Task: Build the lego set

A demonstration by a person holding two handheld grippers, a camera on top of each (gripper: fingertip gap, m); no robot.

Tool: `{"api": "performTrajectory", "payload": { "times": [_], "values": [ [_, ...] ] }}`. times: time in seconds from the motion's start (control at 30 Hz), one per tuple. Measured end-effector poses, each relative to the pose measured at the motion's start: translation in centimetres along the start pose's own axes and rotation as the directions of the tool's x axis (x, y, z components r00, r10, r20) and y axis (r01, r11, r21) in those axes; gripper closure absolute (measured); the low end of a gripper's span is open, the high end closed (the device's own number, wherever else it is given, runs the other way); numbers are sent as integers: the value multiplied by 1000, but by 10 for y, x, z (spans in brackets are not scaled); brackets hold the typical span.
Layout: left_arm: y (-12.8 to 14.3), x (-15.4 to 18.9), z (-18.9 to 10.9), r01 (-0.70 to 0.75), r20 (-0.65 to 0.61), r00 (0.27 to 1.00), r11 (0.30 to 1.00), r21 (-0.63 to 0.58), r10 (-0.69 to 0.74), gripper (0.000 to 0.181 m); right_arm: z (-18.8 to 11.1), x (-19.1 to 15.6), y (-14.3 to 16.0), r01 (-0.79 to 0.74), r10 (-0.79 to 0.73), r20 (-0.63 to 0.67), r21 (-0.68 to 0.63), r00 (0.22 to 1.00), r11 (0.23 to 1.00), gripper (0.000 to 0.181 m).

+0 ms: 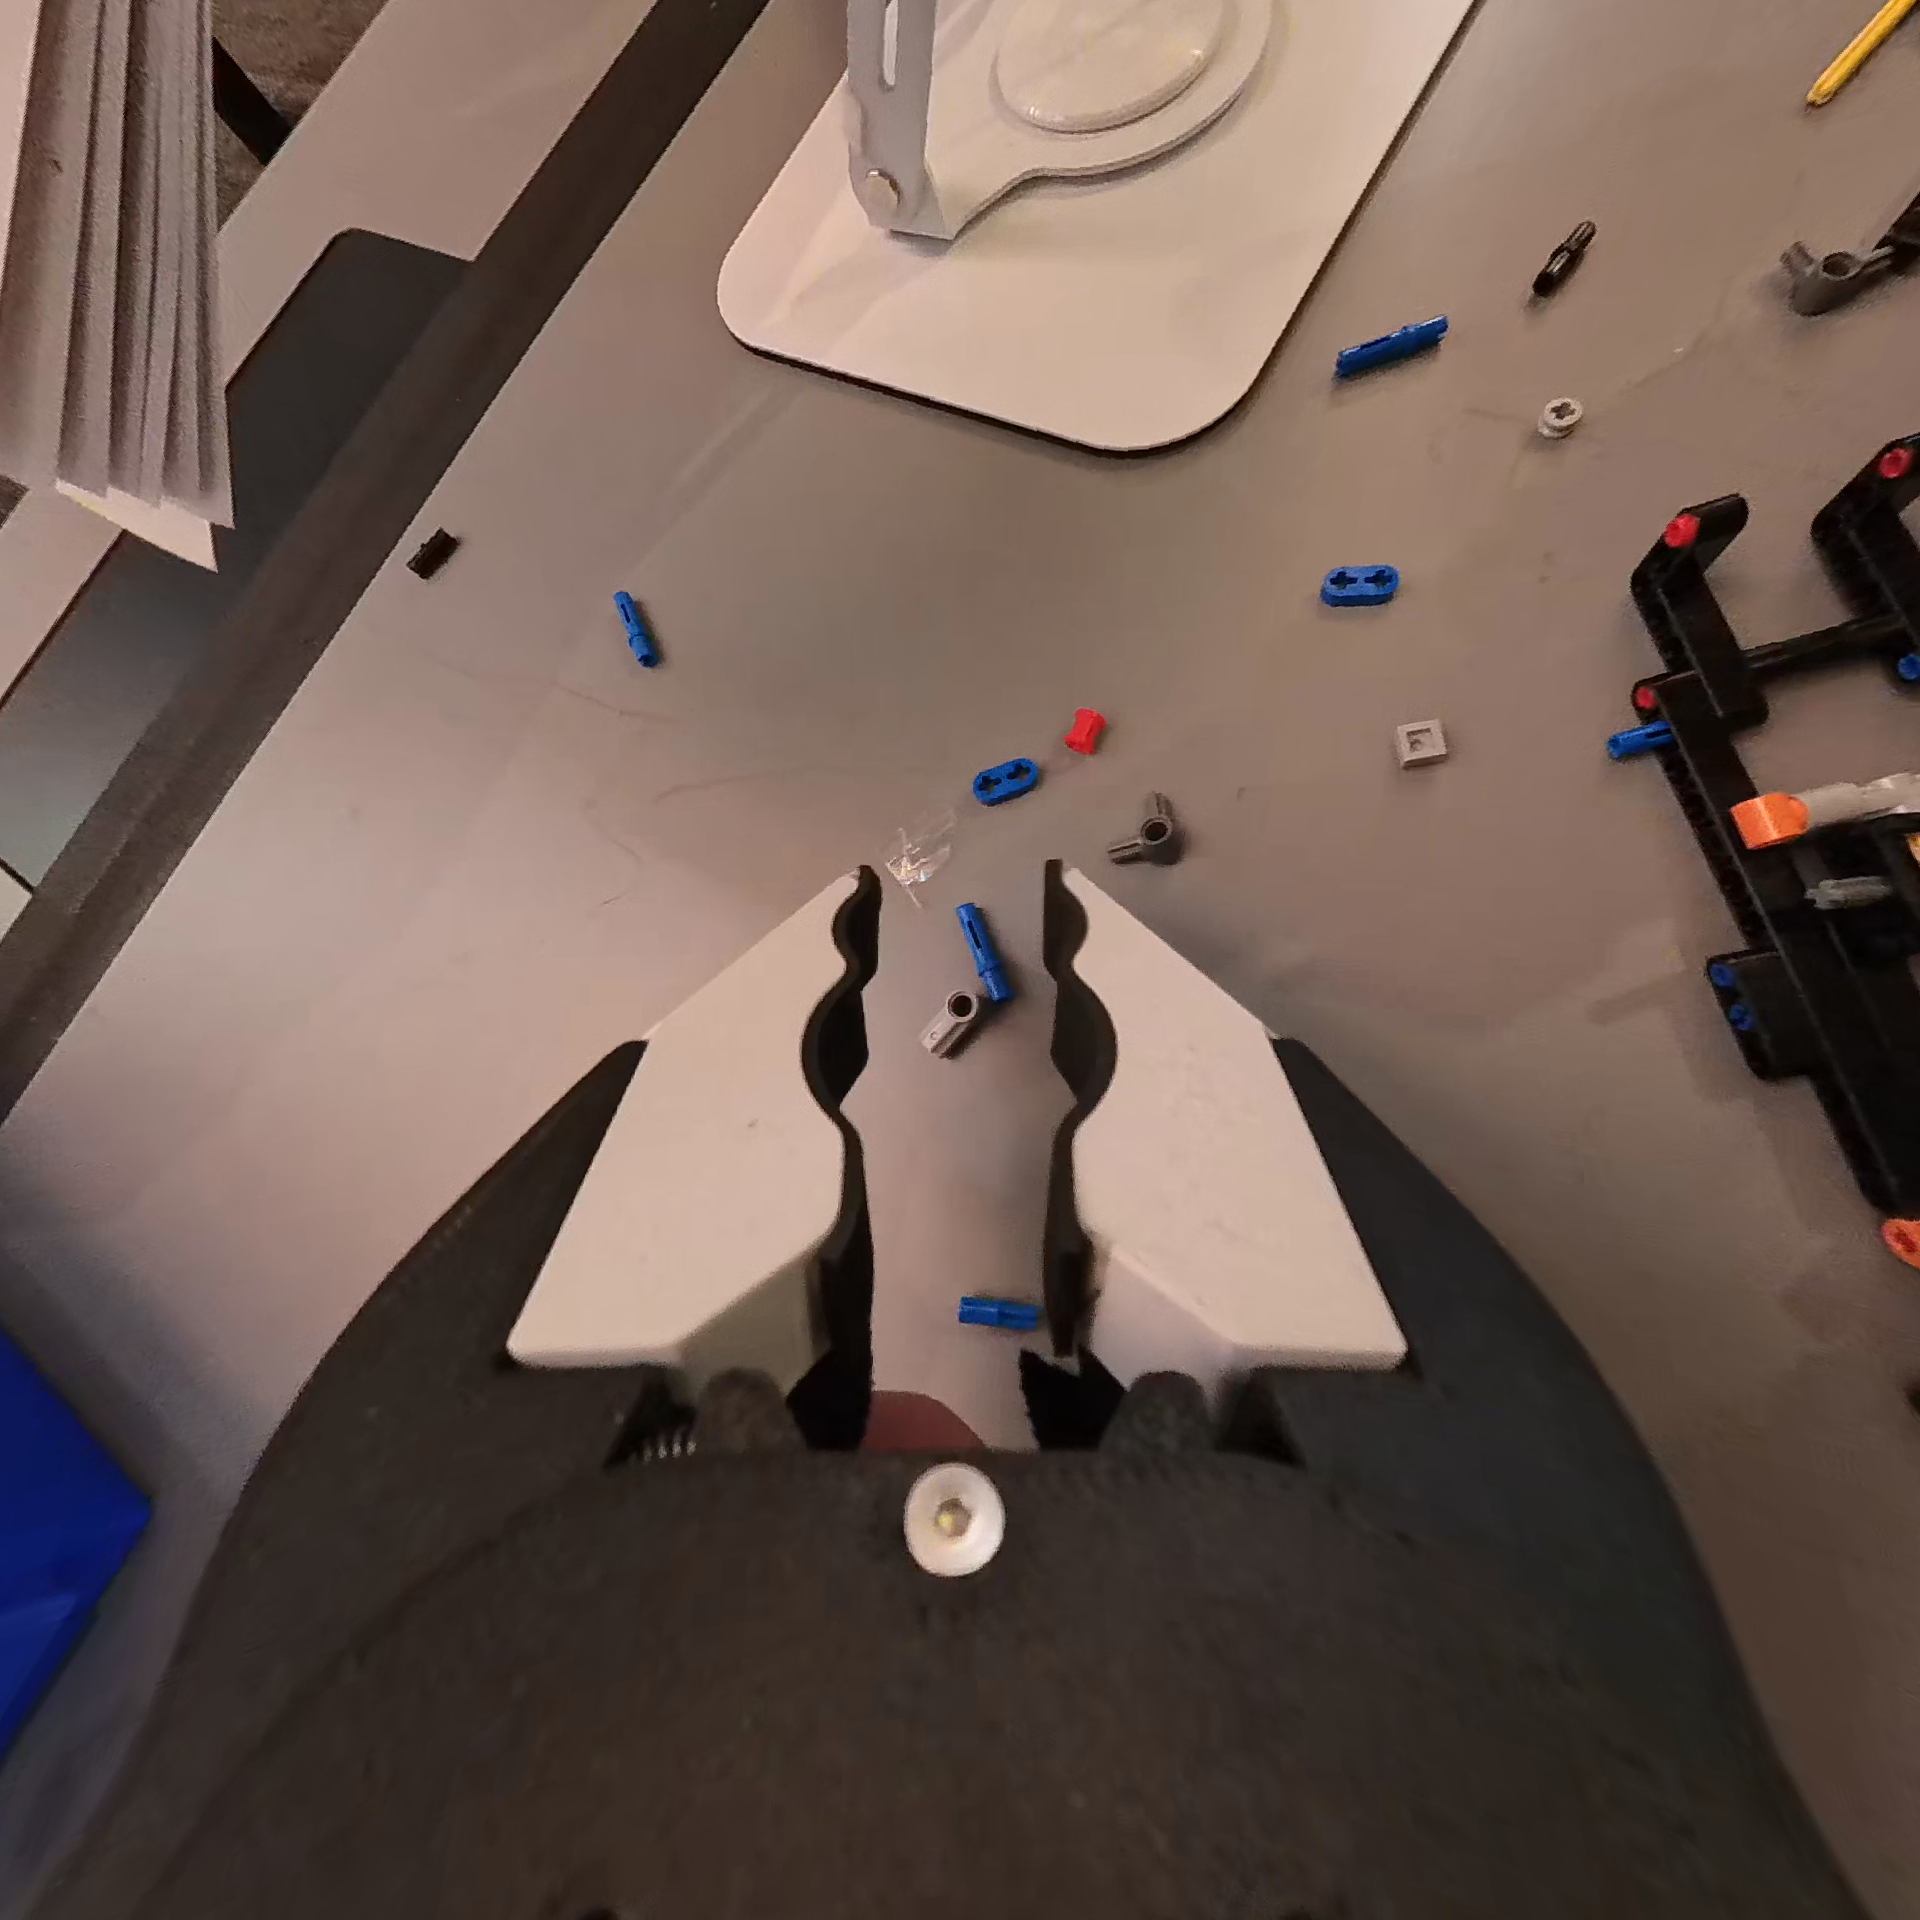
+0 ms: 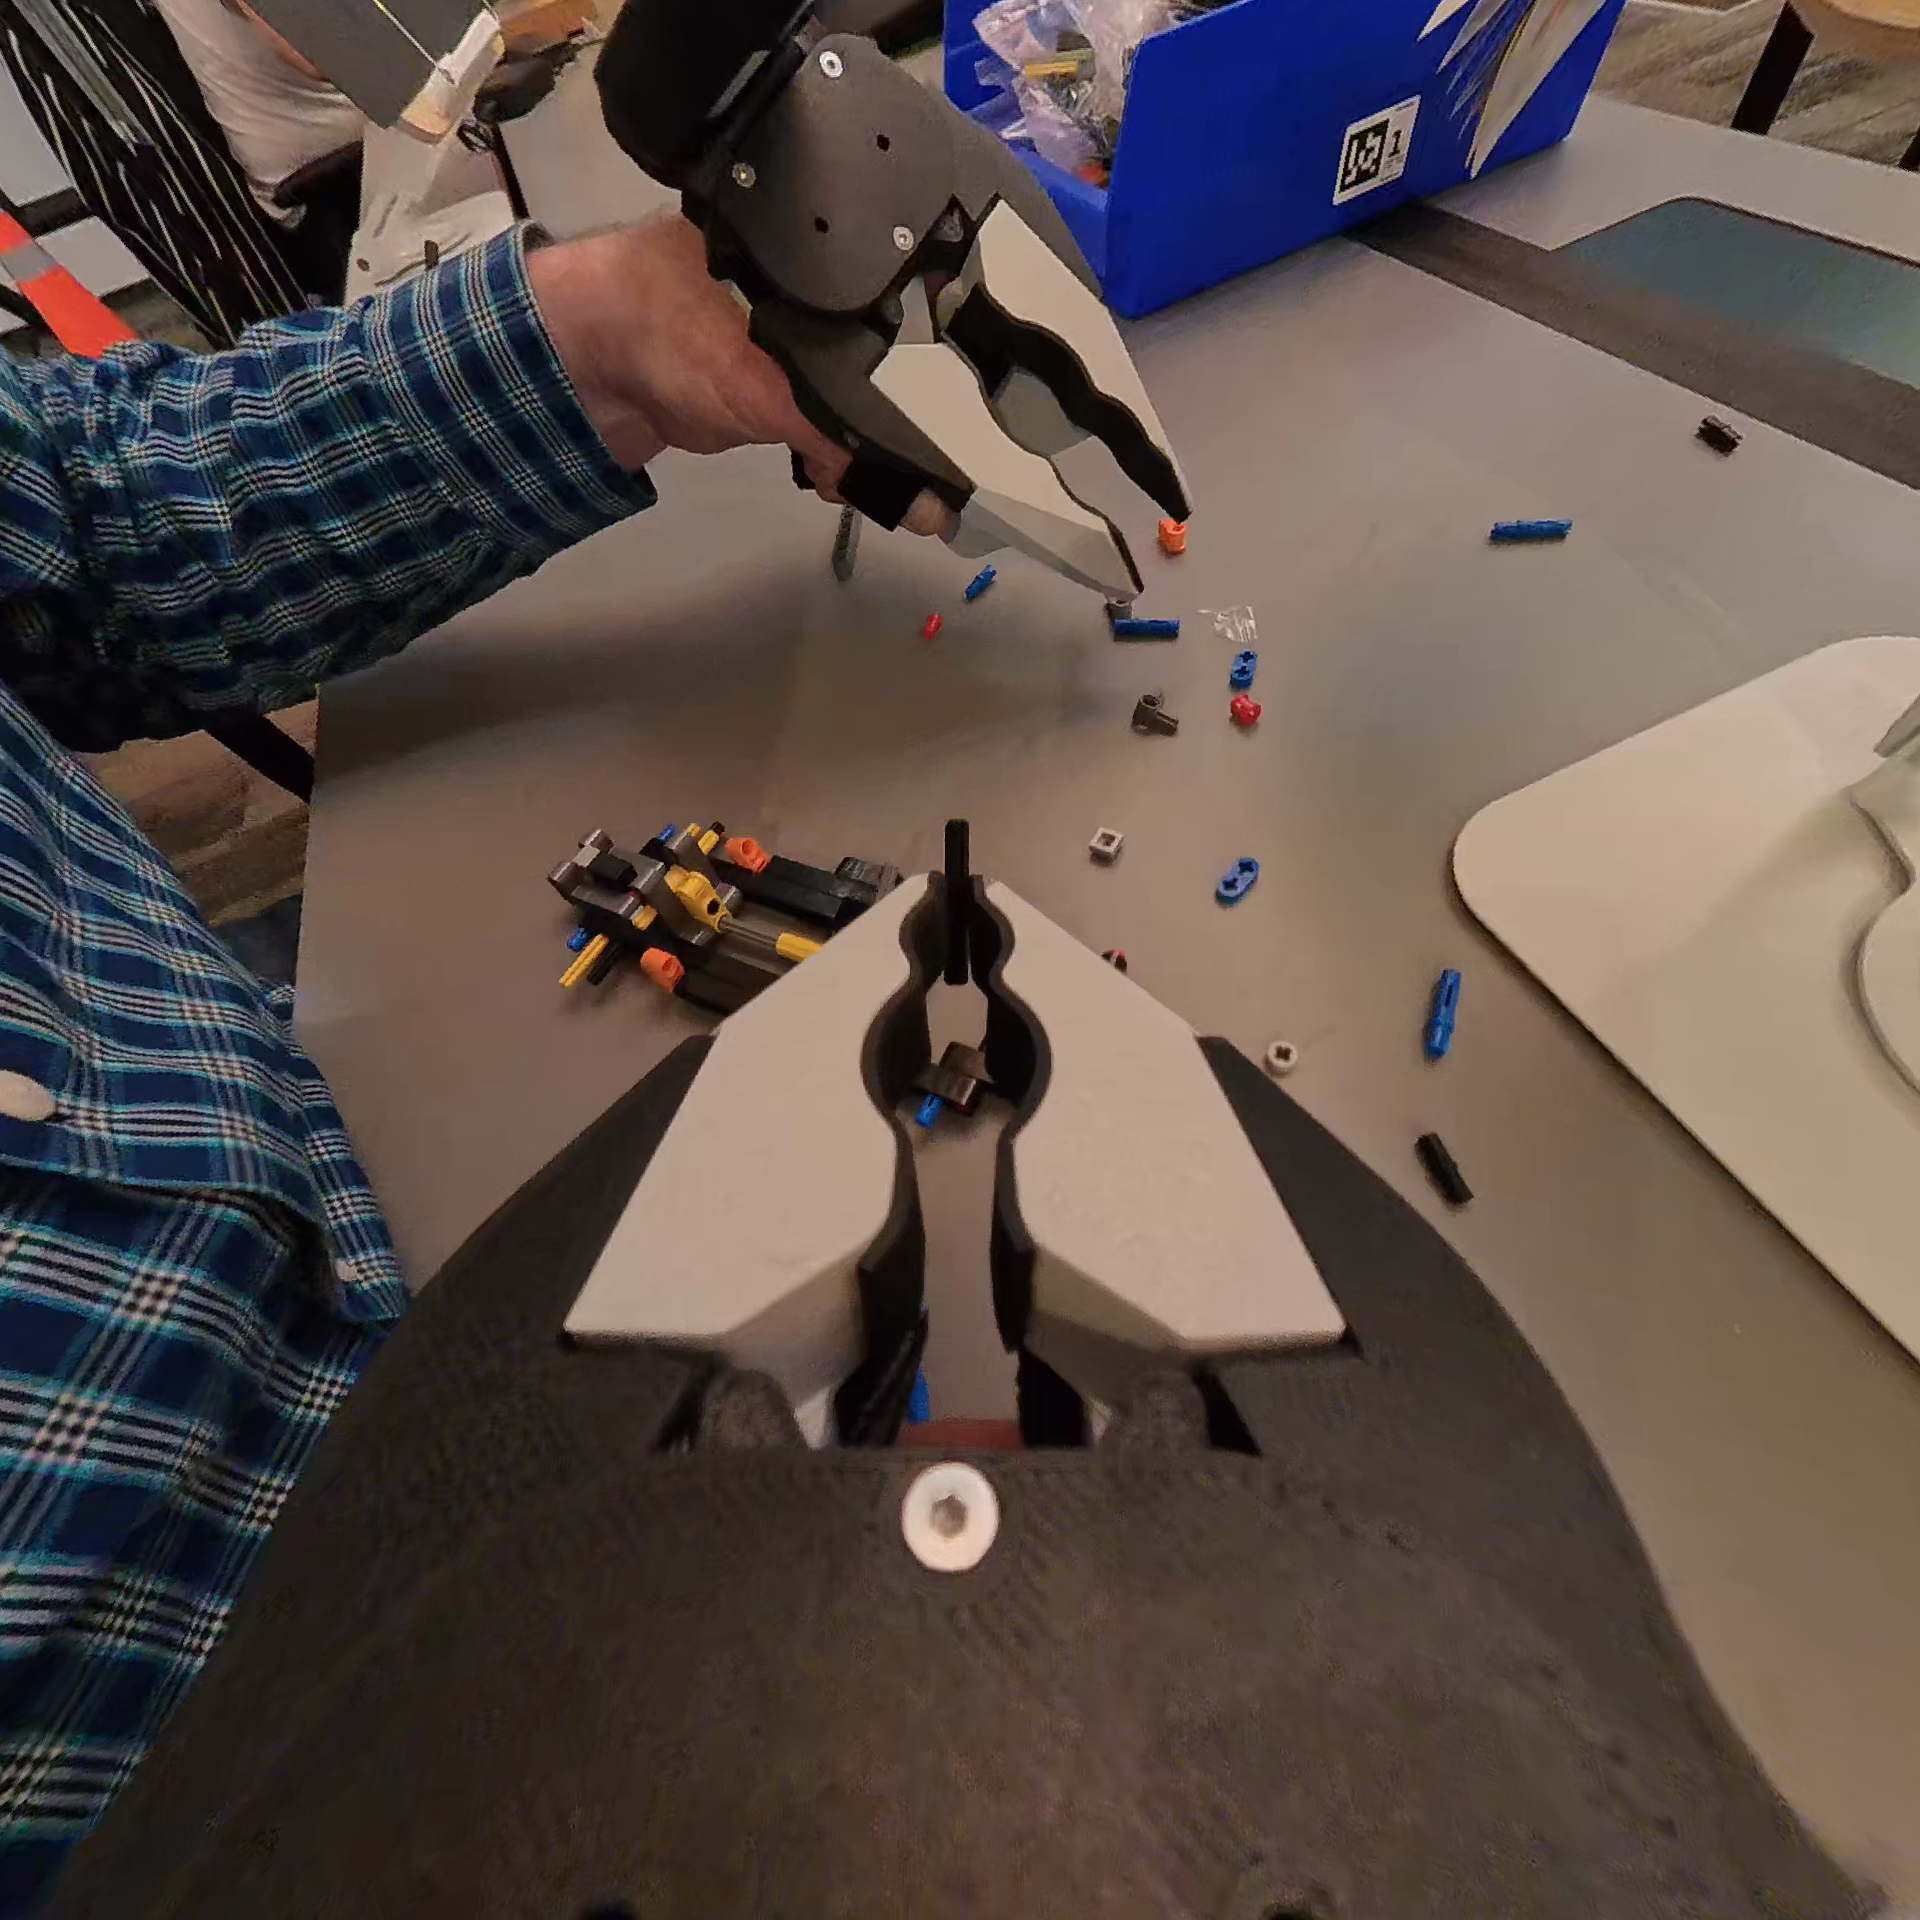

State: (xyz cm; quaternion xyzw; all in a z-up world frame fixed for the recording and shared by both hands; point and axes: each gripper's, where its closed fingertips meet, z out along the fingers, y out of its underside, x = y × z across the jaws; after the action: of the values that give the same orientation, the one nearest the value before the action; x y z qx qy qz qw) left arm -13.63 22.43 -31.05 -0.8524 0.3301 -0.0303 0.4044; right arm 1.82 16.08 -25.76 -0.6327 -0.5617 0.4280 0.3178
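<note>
My left gripper [image 1: 961,883] is open and low over the grey table. A blue pin [image 1: 982,951] and a small grey connector [image 1: 951,1023] lie on the table between its fingers, untouched. The right wrist view shows this gripper [image 2: 1151,551] from the side, tips down over the same blue pin [image 2: 1143,628], with an orange bush [image 2: 1172,535] by its far tip. My right gripper [image 2: 956,891] is shut on a thin black axle [image 2: 956,847] that sticks out past its tips. The partly built black Lego frame [image 1: 1766,790] lies to the right; it also shows in the right wrist view [image 2: 717,914].
Loose blue, red and grey pieces are scattered on the table, such as a blue link [image 1: 1006,781] and a red bush [image 1: 1084,730]. A white lamp base [image 1: 1039,260] stands at the back. A blue parts bin [image 2: 1247,156] sits at the far edge. A plaid sleeve [image 2: 260,468] reaches in from the left. Spacing between my two grippers at the tips: around 20 centimeters. The blue link [image 1: 1006,781] is about 4 centimeters from my left fingertips and 20 centimeters from my right. It turns up in the right wrist view [image 2: 1241,665] as well.
</note>
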Motion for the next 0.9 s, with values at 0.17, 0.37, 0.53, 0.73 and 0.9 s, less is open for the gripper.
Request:
{"api": "performTrajectory", "payload": {
  "times": [0.17,0.37,0.53,0.73,0.9],
  "values": [
    [-2,0,-1,6,1,1000,1000,3,-6,151,2,4,-3,-15,14,3,31,1000,999,181],
    [3,-3,-1,23,18,1000,1000,-18,-22,151,-3,8,-2,-32,31,7,57,999,998,181],
    [3,-6,-2,25,31,999,999,-22,-25,151,-7,11,-1,-41,41,4,68,999,997,181],
    [5,-8,-3,12,37,999,999,-31,-11,150,-5,9,1,-32,32,3,58,999,998,181],
    [8,-11,-2,-14,47,999,999,-33,15,145,-4,10,2,-28,28,-2,52,1000,998,181]
  ]
}}
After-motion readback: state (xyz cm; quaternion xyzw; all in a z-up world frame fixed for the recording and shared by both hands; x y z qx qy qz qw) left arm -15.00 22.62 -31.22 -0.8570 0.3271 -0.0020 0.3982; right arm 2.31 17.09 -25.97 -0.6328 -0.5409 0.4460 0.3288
